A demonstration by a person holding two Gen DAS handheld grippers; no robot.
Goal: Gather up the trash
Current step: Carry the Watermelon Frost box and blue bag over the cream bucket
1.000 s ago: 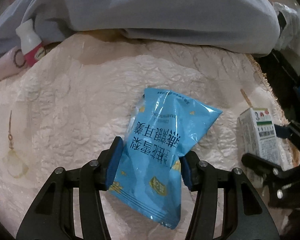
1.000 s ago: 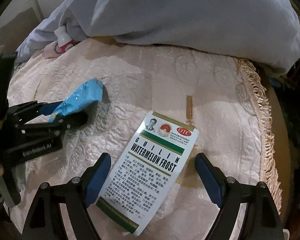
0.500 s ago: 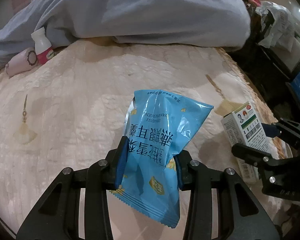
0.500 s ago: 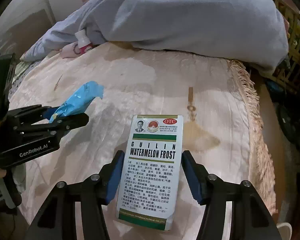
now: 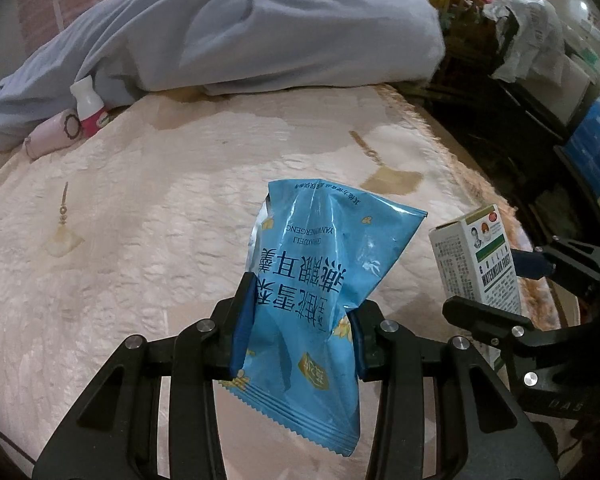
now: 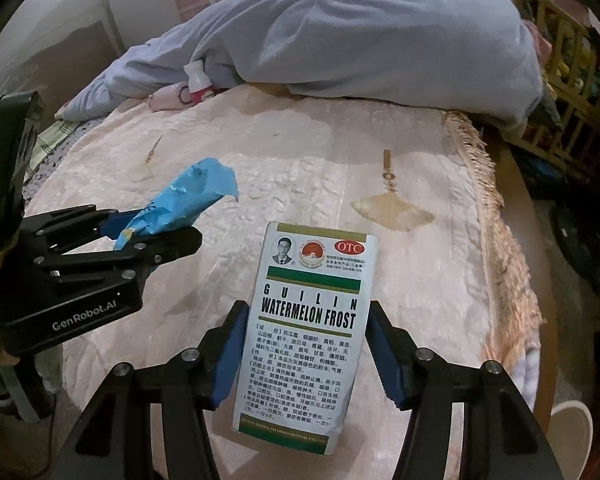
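Crumpled blue snack wrapper (image 5: 312,280); white, green-banded Watermelon Frost box (image 6: 312,320), slightly dented.

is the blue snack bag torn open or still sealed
Cannot tell. The blue snack bag is crumpled and pinched in the left gripper, lifted off the bedspread; its far end looks ragged, its near seam intact.

Both fisheye views sit close behind their own fingers, angled steeply down over the bed (image 5: 148,216) toward the grey duvet (image 6: 380,36) filling the upper frame. Each catches the other hand-held gripper at its edge: right side in the left view, left side in the right.
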